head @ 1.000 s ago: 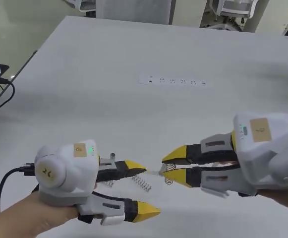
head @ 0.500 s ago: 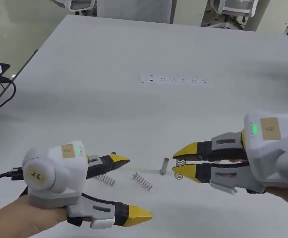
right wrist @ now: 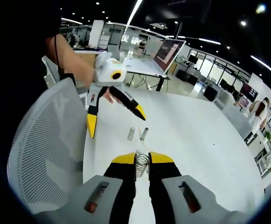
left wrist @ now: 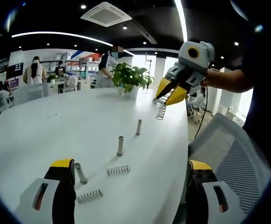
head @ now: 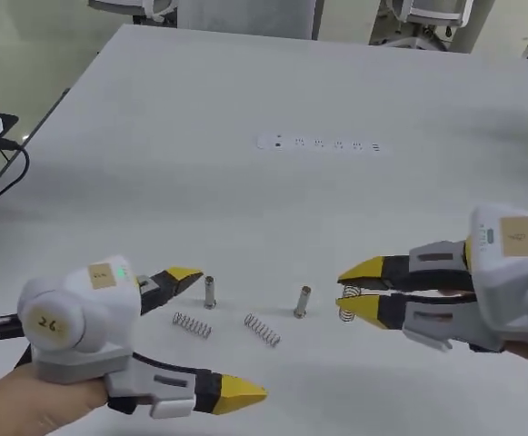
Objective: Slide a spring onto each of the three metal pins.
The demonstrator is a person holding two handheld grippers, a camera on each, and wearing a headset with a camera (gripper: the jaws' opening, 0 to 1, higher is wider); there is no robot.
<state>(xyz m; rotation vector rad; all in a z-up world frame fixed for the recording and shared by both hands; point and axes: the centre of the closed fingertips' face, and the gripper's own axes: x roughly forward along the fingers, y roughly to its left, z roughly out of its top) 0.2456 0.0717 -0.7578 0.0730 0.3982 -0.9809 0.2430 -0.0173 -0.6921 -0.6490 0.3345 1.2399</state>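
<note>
- Spring (right wrist: 142, 164): hanging pinched between the pressed-together tips of the right gripper (head: 347, 289), seeming to be a little above the table (head: 245, 182).
- Pointing up and down, much like the nearest pin (head: 303, 302).
- Waiting just beside that pin, on the side away from the left gripper (head: 220, 332).
- Probably needing a short move across toward the pin, then straight down over its top.
- Holding nothing in the left gripper, jaws spread wide, near the other pin (head: 209, 292), one loose spring (head: 191, 324) and a second loose spring (head: 262, 330) lying flat.
</note>
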